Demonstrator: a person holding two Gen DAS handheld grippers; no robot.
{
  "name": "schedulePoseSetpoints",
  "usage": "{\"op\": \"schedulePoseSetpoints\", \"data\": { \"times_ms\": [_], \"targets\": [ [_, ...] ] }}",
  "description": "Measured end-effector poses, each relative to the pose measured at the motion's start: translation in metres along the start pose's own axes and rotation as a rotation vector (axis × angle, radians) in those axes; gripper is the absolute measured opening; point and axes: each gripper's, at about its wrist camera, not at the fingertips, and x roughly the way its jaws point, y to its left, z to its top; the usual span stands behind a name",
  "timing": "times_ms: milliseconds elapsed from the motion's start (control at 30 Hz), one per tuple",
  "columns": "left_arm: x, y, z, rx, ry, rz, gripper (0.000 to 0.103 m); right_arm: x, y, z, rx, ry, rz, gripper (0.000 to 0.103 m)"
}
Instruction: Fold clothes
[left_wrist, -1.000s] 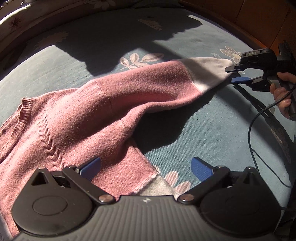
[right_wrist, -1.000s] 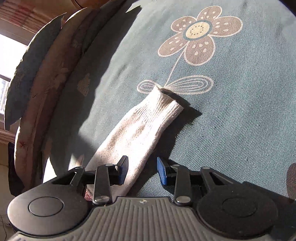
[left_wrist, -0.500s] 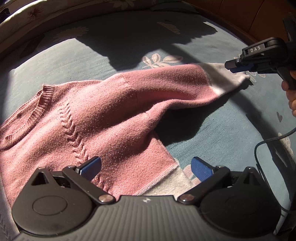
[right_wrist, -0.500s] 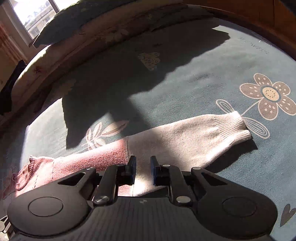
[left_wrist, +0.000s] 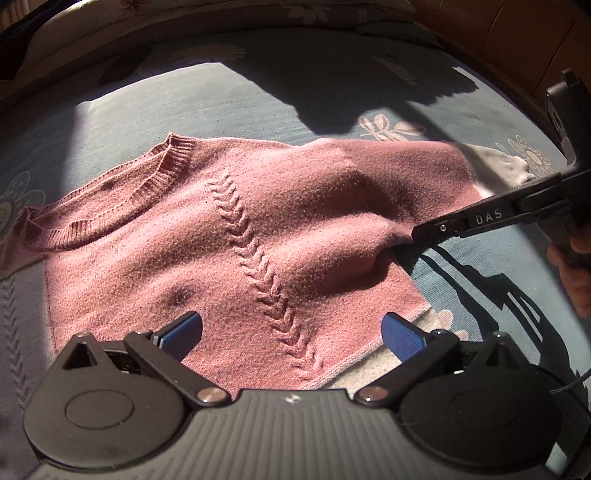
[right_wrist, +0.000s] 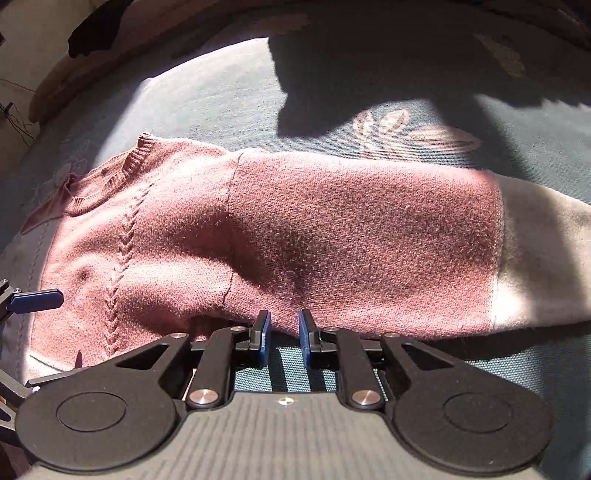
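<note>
The right claw (right_wrist: 283, 332) clenches the pink sleeve (right_wrist: 362, 236) at frame bottom, the left claw (left_wrist: 291, 332) released above the sweater (left_wrist: 207, 258); best to lay the sleeve flat across, cuff unbunched.

A pink knitted sweater (right_wrist: 258, 229) lay spread on a grey-blue bedspread (right_wrist: 221, 96) printed with pale leaf shapes, in patchy sunlight crossed by a large dark shadow. Its ribbed neckline (right_wrist: 136, 158) sat at upper left, and a braided cable stitch ran down its front. One sleeve (right_wrist: 369, 240) stretched to the right, ending in a cream-white cuff section (right_wrist: 543, 258). At the bottom, the right gripper (right_wrist: 284, 332) had its blue-padded jaws drawn close together, pinching the lower edge of that sleeve. A blue finger of the left gripper (right_wrist: 35, 300) showed at the left edge, above the sweater's body.
</note>
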Motion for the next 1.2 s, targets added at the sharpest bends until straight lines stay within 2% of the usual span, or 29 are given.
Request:
{"op": "schedulePoseSetpoints", "data": {
  "times_ms": [200,300,400,533,600,867,933,1000,1033,1100,1200],
  "targets": [
    [-0.004,0.009,-0.003,-0.028,-0.015,0.000,0.102,-0.008,0.007,0.059,-0.002,-0.137,0.006,0.019],
    [-0.006,0.012,-0.004,-0.033,-0.017,0.003,0.102,0.003,0.017,0.082,-0.030,-0.156,0.011,0.019],
    [-0.006,0.016,-0.006,-0.043,-0.017,0.011,0.102,0.025,0.020,0.086,-0.031,-0.091,0.001,0.019],
    [-0.003,0.023,-0.009,-0.076,-0.020,0.010,0.102,0.039,0.016,0.064,-0.034,0.002,-0.025,0.019],
    [-0.001,0.025,-0.009,-0.089,-0.016,0.007,0.102,0.041,0.013,0.058,-0.009,-0.017,-0.019,0.019],
    [0.002,0.027,-0.006,-0.083,-0.015,-0.001,0.102,0.055,0.015,0.093,-0.021,-0.033,-0.045,0.019],
    [0.000,0.029,-0.005,-0.086,-0.020,-0.002,0.102,0.047,0.017,0.098,-0.064,-0.045,-0.039,0.024],
    [-0.001,0.031,-0.005,-0.093,-0.029,-0.011,0.102,0.042,0.019,0.103,-0.144,-0.065,-0.031,0.050],
    [-0.001,0.032,-0.004,-0.098,-0.033,-0.014,0.102,0.040,0.020,0.106,-0.192,-0.070,-0.028,0.054],
    [-0.001,0.033,-0.003,-0.105,-0.039,-0.020,0.102,0.040,0.023,0.112,-0.290,-0.072,-0.020,0.055],
    [-0.002,0.034,-0.003,-0.113,-0.047,-0.027,0.102,0.058,0.021,0.119,-0.422,-0.007,0.010,0.054]
  ]
}}
